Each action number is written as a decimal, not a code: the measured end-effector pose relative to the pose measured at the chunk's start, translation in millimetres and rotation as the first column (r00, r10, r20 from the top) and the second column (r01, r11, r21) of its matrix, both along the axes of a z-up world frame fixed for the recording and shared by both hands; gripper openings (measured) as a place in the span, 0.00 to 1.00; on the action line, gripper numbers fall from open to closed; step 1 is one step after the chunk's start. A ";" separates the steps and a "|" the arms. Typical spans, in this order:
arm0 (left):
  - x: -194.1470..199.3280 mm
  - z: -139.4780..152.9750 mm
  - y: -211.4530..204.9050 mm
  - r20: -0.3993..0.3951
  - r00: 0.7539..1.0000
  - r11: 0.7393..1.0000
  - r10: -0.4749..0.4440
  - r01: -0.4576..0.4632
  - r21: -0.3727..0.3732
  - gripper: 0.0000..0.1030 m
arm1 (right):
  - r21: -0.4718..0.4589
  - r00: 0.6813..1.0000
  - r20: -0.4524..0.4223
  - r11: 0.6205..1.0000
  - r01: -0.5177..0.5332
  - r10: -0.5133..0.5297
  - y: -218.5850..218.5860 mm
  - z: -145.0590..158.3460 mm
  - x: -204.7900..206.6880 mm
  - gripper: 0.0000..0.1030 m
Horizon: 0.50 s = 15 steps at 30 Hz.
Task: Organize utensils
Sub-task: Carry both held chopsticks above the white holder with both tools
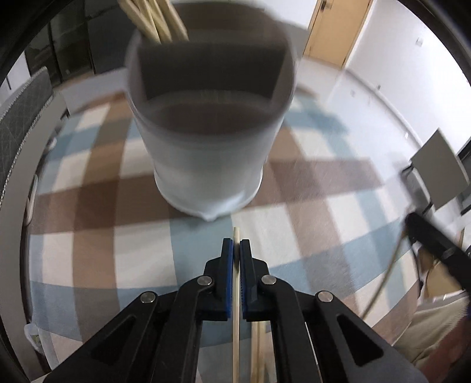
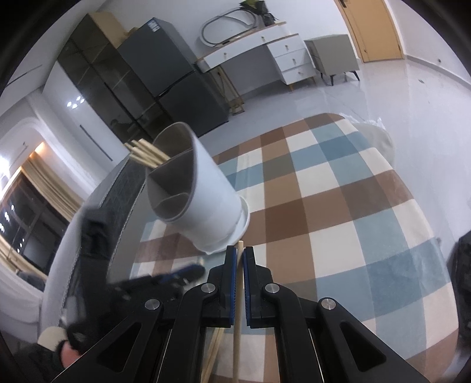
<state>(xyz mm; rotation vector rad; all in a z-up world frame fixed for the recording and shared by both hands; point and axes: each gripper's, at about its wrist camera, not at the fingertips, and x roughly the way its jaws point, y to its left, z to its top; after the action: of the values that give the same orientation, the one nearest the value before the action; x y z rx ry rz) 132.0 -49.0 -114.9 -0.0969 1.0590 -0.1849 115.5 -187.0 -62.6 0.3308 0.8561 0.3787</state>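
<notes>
Checked cloth covers the tabletop (image 1: 88, 206). Left claw (image 1: 236, 246) pinches one wooden chopstick (image 1: 236, 309); right claw (image 2: 240, 253) grips another chopstick (image 2: 238, 318). White divided holder (image 1: 206, 141) stands at 12 o'clock, chopstick bundle (image 1: 153, 20) in its far-left compartment.

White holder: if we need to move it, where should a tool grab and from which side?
Grip the white holder by its outer wall near the rim, over the empty compartment, from the side away from the chopsticks. It stands upright and is far wider than a chopstick, so probably pinch one wall, not the whole body.
</notes>
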 end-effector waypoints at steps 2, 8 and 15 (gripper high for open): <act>-6.7 15.6 4.2 0.056 0.998 1.000 0.021 -0.020 -0.019 0.00 | -0.013 0.999 0.024 1.000 -0.024 0.025 4.8 4.9 -7.7 0.04; -30.0 43.8 15.9 0.163 0.985 0.998 0.057 -0.050 -0.048 0.00 | -0.075 0.993 0.095 0.995 -0.065 0.072 16.8 20.9 -31.7 0.03; -51.1 52.0 19.4 0.208 0.976 0.997 0.071 -0.060 -0.058 0.00 | -0.102 0.987 0.134 0.992 -0.073 0.086 23.4 30.8 -55.6 0.03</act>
<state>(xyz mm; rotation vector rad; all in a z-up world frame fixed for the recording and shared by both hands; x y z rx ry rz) 80.9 -29.6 -62.9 -0.1554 0.8393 -0.1596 59.9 -163.6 -31.7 0.1783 0.7503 0.4278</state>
